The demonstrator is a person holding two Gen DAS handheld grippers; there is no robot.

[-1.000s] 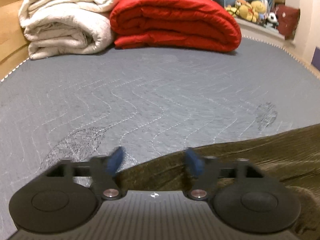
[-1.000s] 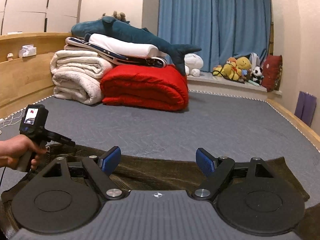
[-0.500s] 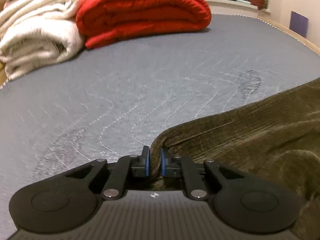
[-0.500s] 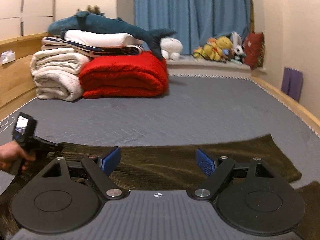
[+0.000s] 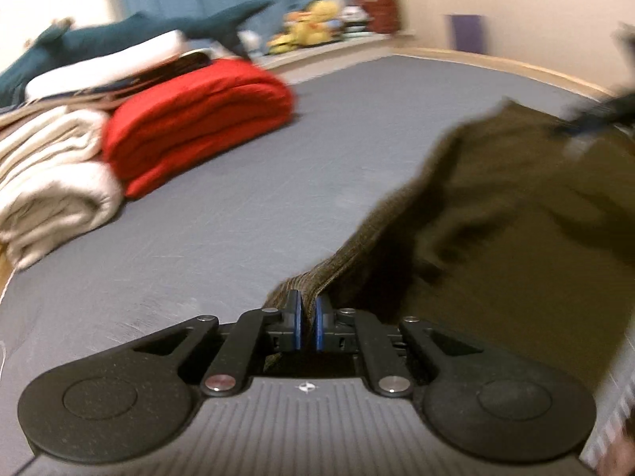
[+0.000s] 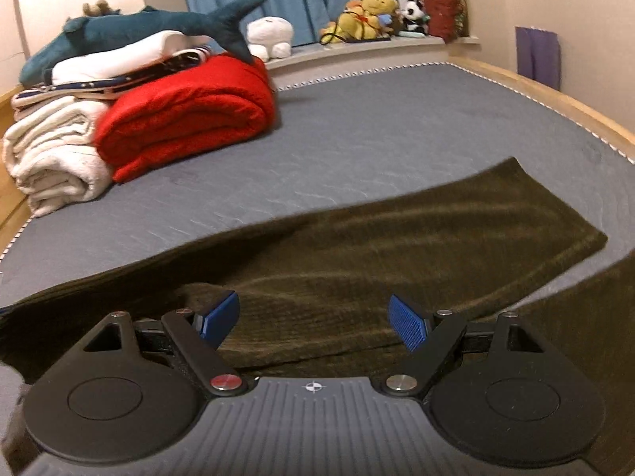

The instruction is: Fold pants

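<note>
Dark olive corduroy pants (image 6: 397,246) lie spread across the grey mattress (image 6: 397,139). In the left wrist view my left gripper (image 5: 307,323) is shut on a pinched edge of the pants (image 5: 496,218), and the cloth rises from the blue pads and stretches away to the right. The picture there is blurred by motion. In the right wrist view my right gripper (image 6: 313,319) hovers just over the pants with its blue pads wide apart and only flat cloth below them. A second leg lies at the lower right.
A red folded quilt (image 6: 186,115), cream blankets (image 6: 55,158) and a blue plush shark (image 6: 135,27) are stacked at the far left. Soft toys (image 6: 369,16) sit on the sill under blue curtains. A wooden bed rail (image 6: 555,99) runs along the right.
My left gripper closed on the pants' edge, then lifted and swung it right, its view rolling. My right gripper sank closer to the cloth, still open. The hand with the other gripper left its view.
</note>
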